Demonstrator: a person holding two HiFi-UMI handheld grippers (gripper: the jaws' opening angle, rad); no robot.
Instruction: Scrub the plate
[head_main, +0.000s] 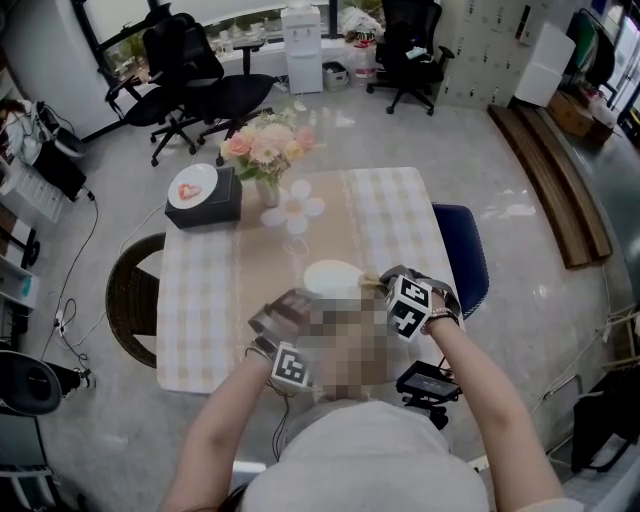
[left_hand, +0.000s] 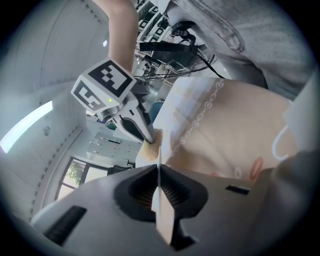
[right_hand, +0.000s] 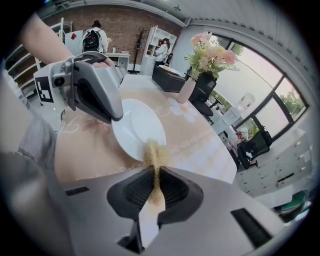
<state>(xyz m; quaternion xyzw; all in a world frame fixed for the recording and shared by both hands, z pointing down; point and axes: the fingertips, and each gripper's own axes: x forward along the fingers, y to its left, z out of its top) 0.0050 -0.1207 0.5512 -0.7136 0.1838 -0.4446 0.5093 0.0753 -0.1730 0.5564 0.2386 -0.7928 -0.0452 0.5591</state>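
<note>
Office floor under our checked table, black office chairs far off, one flower vase, our left gripper clamped on one white plate, right gripper pinching one scrubber

left gripper + right gripper: grey shells, black ribbed pads | marker cubes: black-white | top: grey
</note>
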